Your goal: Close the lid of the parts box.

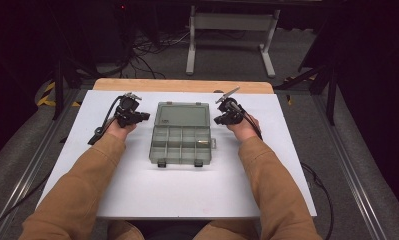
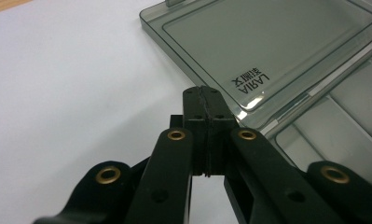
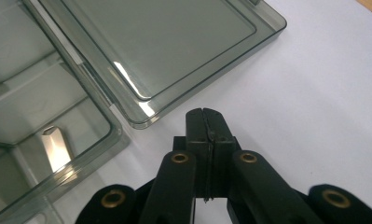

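Between both closed grippers, open compartment box (image 1: pixel 179 134), white table (image 1: pixel 137 190)

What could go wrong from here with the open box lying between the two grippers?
The smoky transparent plastic compartment box looks light and sits loose on the white table, so a one-sided push could slide it. Both the left hand-held gripper and the right hand-held gripper are shut; they may bump the opened lid. The small metal part could jump out.

High view down onto table (image 1: pixel 137 195); both tongs' views close, sharing the open organizer box (image 1: pixel 179 134) lid.
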The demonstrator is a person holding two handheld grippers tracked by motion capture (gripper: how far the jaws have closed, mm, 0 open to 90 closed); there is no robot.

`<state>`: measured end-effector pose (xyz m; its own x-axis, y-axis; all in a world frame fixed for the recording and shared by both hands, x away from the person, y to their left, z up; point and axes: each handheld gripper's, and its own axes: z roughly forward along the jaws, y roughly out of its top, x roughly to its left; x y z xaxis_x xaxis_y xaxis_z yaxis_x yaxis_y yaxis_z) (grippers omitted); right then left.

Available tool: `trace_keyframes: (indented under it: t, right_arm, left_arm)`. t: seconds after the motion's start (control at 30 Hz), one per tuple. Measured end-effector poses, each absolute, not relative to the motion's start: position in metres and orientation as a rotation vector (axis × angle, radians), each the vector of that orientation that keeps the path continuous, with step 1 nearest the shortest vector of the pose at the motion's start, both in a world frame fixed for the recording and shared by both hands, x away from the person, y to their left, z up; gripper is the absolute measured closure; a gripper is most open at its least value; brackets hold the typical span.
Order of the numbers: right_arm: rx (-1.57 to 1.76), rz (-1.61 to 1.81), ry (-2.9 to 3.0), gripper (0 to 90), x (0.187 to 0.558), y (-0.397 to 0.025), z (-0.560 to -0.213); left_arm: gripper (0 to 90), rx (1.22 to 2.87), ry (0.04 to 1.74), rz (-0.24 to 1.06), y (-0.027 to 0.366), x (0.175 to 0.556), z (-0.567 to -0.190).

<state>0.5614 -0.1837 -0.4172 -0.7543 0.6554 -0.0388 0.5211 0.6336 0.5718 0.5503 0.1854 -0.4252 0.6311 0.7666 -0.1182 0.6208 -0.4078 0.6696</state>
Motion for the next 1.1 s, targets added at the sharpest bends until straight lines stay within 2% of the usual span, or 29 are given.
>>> trace_keyframes:
  t: [1.1]
  right_arm:
    - [0.977, 0.796, 2.647, 90.0, 0.569, -0.174, -0.437]
  left_arm:
    - [90.0, 2.152, 1.104, 0.174, 0.176, 0.565, -0.456]
